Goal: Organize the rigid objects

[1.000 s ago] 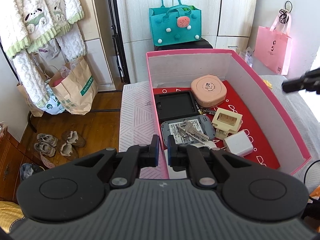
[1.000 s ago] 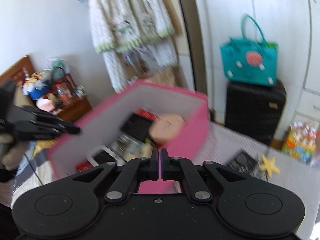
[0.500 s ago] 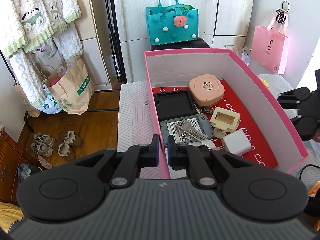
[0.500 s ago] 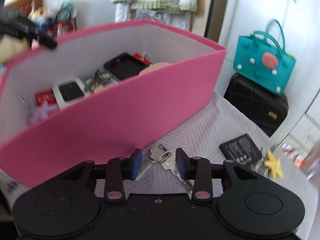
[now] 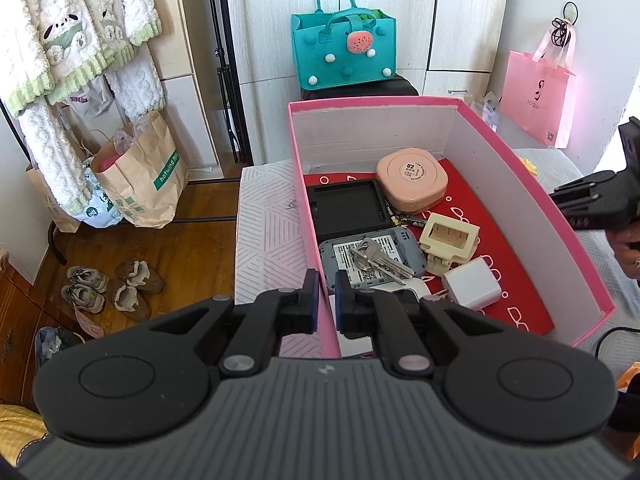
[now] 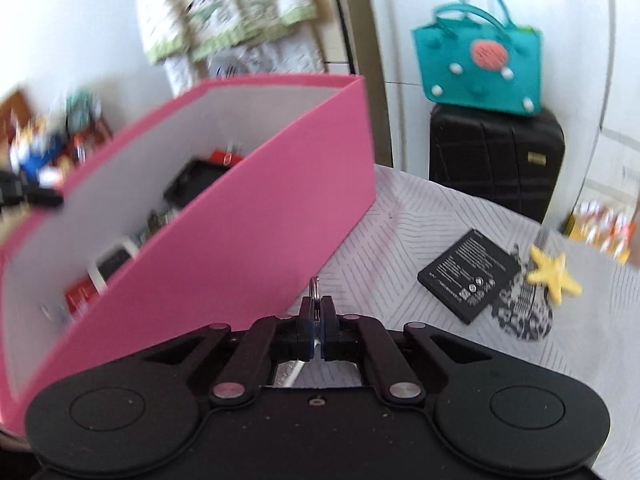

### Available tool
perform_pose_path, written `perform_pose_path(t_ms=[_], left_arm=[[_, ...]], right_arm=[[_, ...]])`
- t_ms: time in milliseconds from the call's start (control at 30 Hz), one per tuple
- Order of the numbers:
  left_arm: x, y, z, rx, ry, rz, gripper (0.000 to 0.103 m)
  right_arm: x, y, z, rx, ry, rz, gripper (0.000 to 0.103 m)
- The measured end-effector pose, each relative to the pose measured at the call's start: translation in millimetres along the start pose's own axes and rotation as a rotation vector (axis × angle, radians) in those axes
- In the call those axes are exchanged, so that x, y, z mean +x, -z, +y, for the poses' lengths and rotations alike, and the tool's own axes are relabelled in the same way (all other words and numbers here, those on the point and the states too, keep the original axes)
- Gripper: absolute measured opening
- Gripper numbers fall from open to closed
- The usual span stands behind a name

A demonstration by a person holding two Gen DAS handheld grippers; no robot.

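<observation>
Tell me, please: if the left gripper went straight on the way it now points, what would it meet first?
The left gripper is already shut on the near wall of the pink box. Going straight on along that wall, it would probably meet the grey device with the keys on it, though depth is unclear.

My right gripper [image 6: 317,322] is clamped on a key ring [image 6: 315,294], its loop protruding above the pads, just beside the pink box [image 6: 248,224] outer wall. On the striped cloth [image 6: 384,256] lie a black battery [image 6: 468,274] and a yellow star [image 6: 554,274], touching a patterned piece beneath.
</observation>
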State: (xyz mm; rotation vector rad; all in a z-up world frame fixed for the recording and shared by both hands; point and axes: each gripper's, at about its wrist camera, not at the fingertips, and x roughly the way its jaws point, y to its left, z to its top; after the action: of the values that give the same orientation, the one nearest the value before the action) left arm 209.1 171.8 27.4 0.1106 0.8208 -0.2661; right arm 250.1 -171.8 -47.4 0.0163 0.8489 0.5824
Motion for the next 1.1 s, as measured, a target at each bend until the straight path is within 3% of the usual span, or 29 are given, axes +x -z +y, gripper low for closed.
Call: perform_pose_path(t_ms=[200, 467, 567, 767, 967, 1100], left_arm=[[-0.2, 0.3, 1.2, 0.001, -0.002, -0.001, 0.007], [-0.5, 0.3, 1.4, 0.000, -0.003, 0.000, 0.007], [-0.9, 0.3, 1.8, 0.003, -0.005, 0.001, 0.007], [-1.6, 0.9, 3.0, 0.005, -0.010, 0.000, 0.007], [-1.8, 0.7, 3.3, 0.002, -0.009, 0.001, 0.007], [-2.1, 1.1, 2.4, 0.000, -0.011, 0.002, 0.007]], right_arm=[[-32.0, -6.0, -4.3, 0.119, -0.076, -0.071, 0.003], [-85.1, -31.9, 26.7, 0.042, -0.080, -0.207, 0.003], [-100.3, -46.7, 39.3, 0.003, -0.125, -0.234, 0.003], [-105.8, -55.6, 65.5, -0.036, -0.223, -0.175, 0.003], [-81.7, -34.2, 84.9, -0.002, -0.384, -0.060, 0.003], [-68.9, -18.2, 87.3, -0.002, -0.382, -0.009, 0.004]])
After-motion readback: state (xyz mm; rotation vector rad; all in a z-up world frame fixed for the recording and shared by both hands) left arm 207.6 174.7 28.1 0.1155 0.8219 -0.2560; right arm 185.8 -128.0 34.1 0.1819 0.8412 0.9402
